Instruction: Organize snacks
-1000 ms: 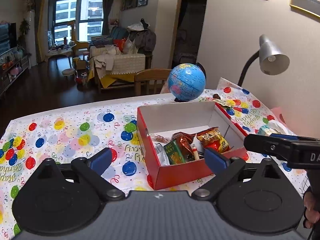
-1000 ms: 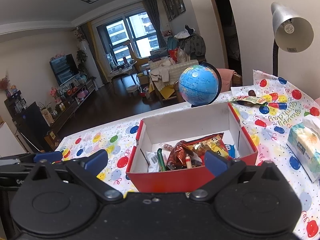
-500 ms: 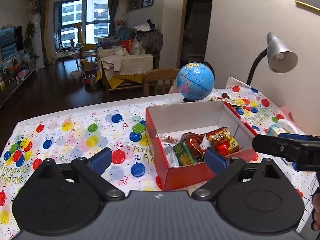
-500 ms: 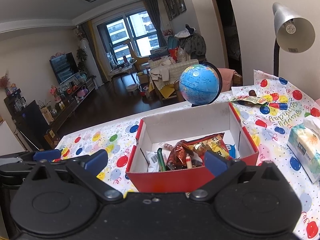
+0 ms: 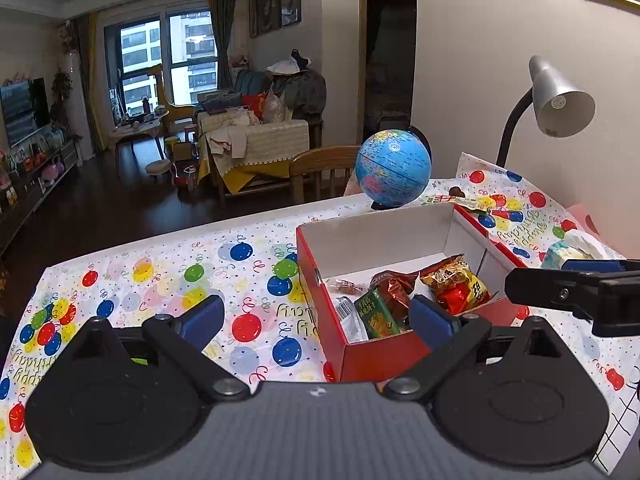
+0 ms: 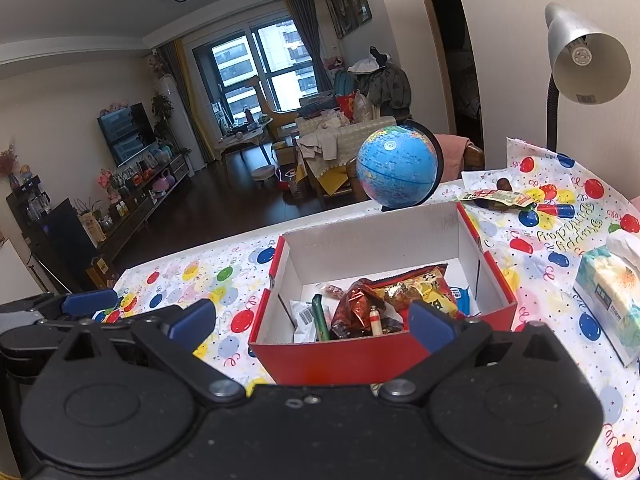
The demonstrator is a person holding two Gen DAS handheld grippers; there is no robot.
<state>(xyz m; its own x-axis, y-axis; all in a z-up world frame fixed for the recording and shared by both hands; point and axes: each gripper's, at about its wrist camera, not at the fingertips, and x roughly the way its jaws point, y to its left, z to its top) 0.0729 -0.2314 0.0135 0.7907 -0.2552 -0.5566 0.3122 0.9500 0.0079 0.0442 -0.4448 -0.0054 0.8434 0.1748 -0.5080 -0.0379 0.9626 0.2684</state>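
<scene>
Left wrist view shows the left gripper (image 5: 316, 316) spread apart and empty above the balloon tablecloth (image 5: 168, 276), beside the red box (image 5: 376, 356) holding the snack packets (image 5: 416, 292). Right gripper (image 6: 312, 320) hovers likewise agape before that box, the globe (image 6: 396, 170) behind it.

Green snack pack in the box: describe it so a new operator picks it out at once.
Find the red box with white inside walls, on the balloon tablecloth in front of the blue globe. Look at its near end, where the snacks are piled. The green snack pack stands there between a clear white wrapper and a shiny red-brown bag, the only green item.
</scene>
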